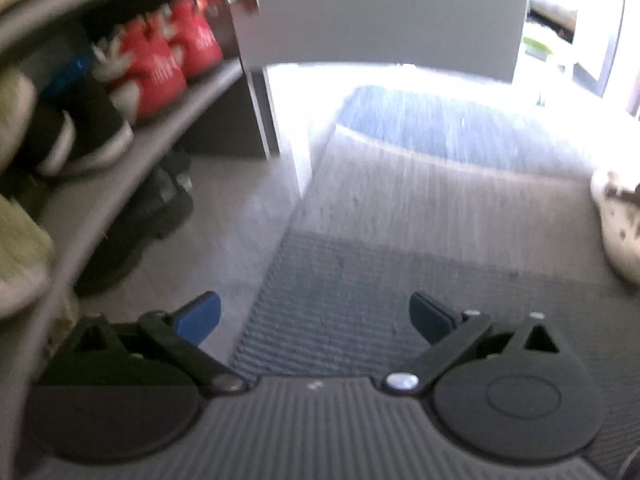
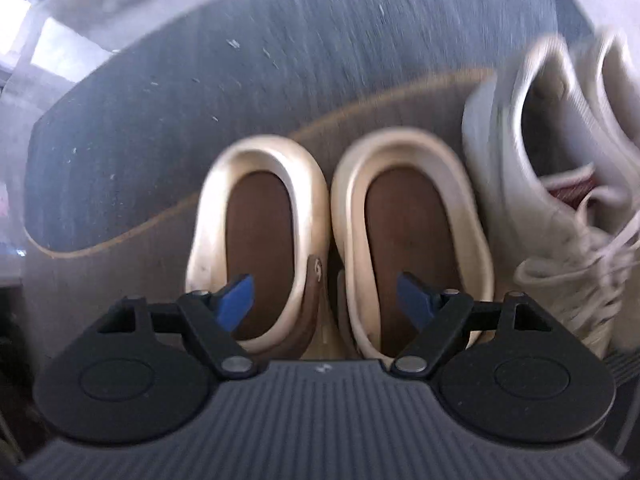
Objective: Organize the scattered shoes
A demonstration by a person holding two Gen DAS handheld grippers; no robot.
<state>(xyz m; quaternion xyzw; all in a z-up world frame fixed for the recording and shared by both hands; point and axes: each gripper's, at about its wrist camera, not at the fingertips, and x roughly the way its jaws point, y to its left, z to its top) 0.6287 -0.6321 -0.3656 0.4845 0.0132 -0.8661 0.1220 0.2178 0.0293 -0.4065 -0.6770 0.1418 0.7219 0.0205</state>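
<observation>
The cream clogs [image 2: 332, 240] are lying side by side on the mat [image 2: 200, 80], long axes running away from the right gripper [image 2: 326, 300], whose spread fingers are hovering over the two openings. White sneakers [image 2: 560, 184] are sitting just beside them. Only the left gripper [image 1: 316, 316], also spread and holding nothing, is showing the shoe rack [image 1: 160, 120] with red shoes [image 1: 160, 64].

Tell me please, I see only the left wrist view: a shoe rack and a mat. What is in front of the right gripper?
Observer: The right gripper is above a pair of cream clogs that stand side by side on the mat.
Operator: Are its jaws holding one?
Observer: No, the jaws are open, one finger over each clog's opening.
Operator: Are other shoes near?
Observer: Yes, white lace-up sneakers stand just right of the clogs.
</observation>
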